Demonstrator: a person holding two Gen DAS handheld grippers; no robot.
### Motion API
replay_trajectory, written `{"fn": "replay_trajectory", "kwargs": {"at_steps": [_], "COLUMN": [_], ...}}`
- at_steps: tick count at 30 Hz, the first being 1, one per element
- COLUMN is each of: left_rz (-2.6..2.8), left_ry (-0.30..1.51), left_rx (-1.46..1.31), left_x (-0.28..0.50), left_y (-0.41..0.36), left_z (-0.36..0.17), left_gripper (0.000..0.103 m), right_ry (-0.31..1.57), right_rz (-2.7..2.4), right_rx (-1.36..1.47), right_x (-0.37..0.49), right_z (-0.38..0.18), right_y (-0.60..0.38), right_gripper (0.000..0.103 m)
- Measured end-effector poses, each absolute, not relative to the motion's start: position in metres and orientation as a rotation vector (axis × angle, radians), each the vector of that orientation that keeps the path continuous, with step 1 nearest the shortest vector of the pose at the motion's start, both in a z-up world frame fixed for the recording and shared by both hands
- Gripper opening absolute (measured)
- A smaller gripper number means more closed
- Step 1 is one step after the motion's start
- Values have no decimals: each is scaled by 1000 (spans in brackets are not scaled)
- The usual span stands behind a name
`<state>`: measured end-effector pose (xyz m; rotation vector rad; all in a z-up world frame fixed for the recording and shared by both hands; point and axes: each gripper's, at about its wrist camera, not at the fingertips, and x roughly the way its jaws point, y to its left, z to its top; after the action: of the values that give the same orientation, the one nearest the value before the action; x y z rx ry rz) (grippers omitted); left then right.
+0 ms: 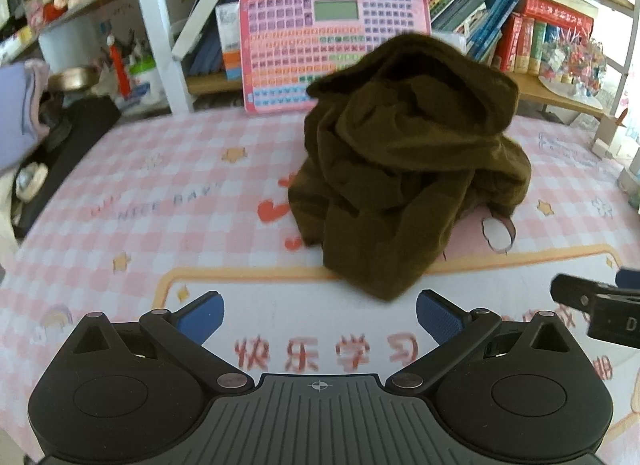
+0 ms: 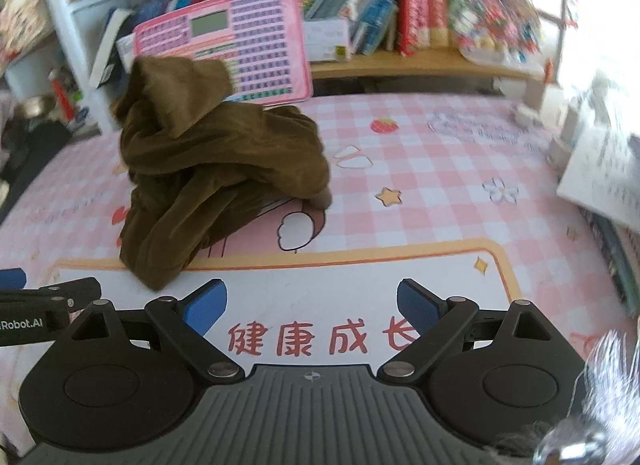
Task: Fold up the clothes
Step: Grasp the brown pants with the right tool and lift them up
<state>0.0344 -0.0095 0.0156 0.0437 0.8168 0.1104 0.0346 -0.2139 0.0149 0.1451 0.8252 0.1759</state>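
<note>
A dark olive-brown garment [image 1: 408, 161] lies in a crumpled heap on the pink checked table mat [image 1: 160, 193]. In the right wrist view the same garment [image 2: 216, 173] sits left of centre. My left gripper [image 1: 320, 317] is open just short of the heap's near edge, its blue pads holding nothing. My right gripper [image 2: 312, 307] is also open and empty, to the right of the heap's near corner. The other gripper shows at the edge of each view: the right one [image 1: 600, 305] and the left one [image 2: 48, 305].
A pink toy keyboard [image 1: 332, 49] leans against a shelf of books [image 1: 500, 25] behind the mat. Dark objects and folded cloth [image 1: 20, 113] crowd the left side. Papers and boxes [image 2: 600, 169] lie at the right edge of the mat.
</note>
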Motion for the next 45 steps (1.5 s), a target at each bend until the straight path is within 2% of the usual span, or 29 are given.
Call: {"fn": "replay_trajectory", "kwargs": {"at_steps": [3,8,14,18,19,21,23,24,25,26,40,43,45], "left_rz": [93,29,-17,-10,-5,4,17,28,41,54,153,162,173], "left_ry": [777,733,672,660,661,665,674,684,696,707,684,688,695], "left_rx": [71,140,165,183,191,207,218,220,218,217,103,82,67], "left_x": [48,74,101,101,100,98,95,91,88,86,62,51,44], "left_y": [-15,-35,-58,-53,-51,-47,-41,-36,-31,-25,50,73,90], "left_z": [24,35,47,52,53,53,53,53,52,51,53,50,47], "left_gripper": [103,103,103,103,103,103,103,103,103,103,103,103,103], "right_ry": [848,923,883,925,932,931,927,928,899,834,-21,10,131], "right_rz": [180,216,257,260,248,204,157,140,143,167,461,601,676], "right_rx": [278,708,1167,1425,1476,1540,1590,1606,1582,1515,469,212,119], "right_x": [45,75,113,142,147,155,162,165,166,164,130,106,96], "right_z": [10,-6,-24,-42,-46,-52,-59,-63,-57,-36,245,266,249], "right_y": [-228,-259,-276,-265,-263,-261,-260,-261,-261,-262,-254,-207,-174], "right_gripper": [92,92,89,88,84,68,35,25,10,8,5,5,5]}}
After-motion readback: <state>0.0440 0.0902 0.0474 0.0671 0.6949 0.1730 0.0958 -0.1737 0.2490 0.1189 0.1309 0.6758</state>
